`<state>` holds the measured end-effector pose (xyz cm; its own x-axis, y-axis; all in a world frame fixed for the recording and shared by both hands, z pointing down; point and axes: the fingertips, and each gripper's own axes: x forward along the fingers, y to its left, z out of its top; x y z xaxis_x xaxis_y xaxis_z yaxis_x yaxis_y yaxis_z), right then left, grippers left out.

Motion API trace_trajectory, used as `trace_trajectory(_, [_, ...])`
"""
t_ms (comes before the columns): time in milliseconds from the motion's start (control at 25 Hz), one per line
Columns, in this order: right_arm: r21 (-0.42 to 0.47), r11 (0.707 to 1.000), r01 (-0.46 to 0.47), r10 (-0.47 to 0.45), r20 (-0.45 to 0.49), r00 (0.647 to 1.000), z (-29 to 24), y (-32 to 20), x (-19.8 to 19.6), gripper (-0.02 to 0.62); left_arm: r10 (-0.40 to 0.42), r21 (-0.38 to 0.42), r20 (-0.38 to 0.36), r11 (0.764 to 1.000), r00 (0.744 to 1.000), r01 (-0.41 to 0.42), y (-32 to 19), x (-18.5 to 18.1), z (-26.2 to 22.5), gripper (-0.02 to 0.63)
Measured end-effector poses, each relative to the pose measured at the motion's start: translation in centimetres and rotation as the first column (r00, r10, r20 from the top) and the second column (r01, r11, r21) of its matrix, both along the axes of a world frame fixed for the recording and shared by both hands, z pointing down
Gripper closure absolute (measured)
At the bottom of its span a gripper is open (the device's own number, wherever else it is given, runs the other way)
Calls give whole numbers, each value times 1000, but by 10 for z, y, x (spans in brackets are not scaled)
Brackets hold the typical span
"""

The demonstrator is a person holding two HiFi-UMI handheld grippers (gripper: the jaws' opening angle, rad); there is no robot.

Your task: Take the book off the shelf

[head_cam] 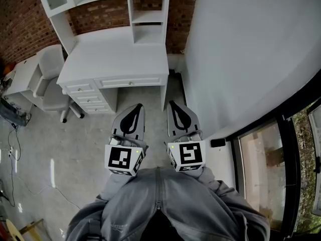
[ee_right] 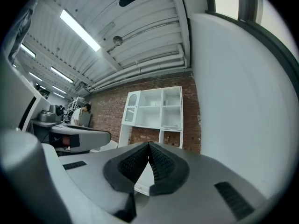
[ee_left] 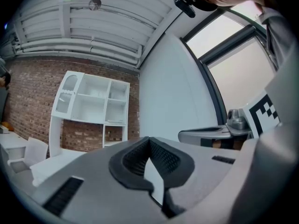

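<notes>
Grey and black, the left gripper (head_cam: 136,109) is held level close to the person's body, its jaws pressed together at the tips with nothing between them; its own view (ee_left: 149,140) shows the ribbed black pads meeting. The right gripper (head_cam: 174,106) sits just beside it to the right, also closed tight and empty, as its own view (ee_right: 149,145) shows. Each carries a marker cube at its near end, the left cube (head_cam: 124,158) and the right cube (head_cam: 186,154), just above the person's grey jacket (head_cam: 165,205).

Beyond the grippers lies a pale concrete floor (head_cam: 65,149). Farther on stands a white desk (head_cam: 115,54) with drawers, against a brick wall (head_cam: 20,19). The white shelf (head_cam: 148,19) rises from the far side of the desk, well apart from both grippers; its open compartments show in both gripper views (ee_left: 93,101) (ee_right: 154,108). Whether the book is in them I cannot tell. A white chair (head_cam: 50,79) stands left of the desk. A plain white wall (head_cam: 241,49) runs along the right, with a window (head_cam: 261,154) nearer.
</notes>
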<state>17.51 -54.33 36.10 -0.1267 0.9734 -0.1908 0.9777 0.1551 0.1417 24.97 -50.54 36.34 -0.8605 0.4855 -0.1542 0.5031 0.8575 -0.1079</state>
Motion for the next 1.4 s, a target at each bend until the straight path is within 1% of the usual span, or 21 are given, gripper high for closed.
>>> trace_trajectory(400, [0,1000,-4,4,-20,1000,8,-1,-17,569,-5,10,-7,1000,1000,5,3,-13,8,601])
trace_trajectory(680, [8,1000,-11,11,-18,1000,9,18,-25,569,0,15,-6,1000,1000,0,24,-22,9,601])
trace_trajectory(840, [7,1000,-19,19,4,1000,6,41,-35,569,3,13,11,1000,1000,-3,51,-32,6,601])
trace_trajectory(1000, [0,999,-32,32,8,999,2,74,-55,569,7,2,21,1000,1000,-7,84,-48,1,601])
trace_trajectory(1160, [-1,999,-41,41,3,999,-4,117,-73,569,7,-11,18,1000,1000,-6,125,-62,-6,601])
trace_trajectory(1400, [7,999,-50,50,-6,999,-11,186,-98,569,18,11,10,1000,1000,-18,198,-88,-10,601])
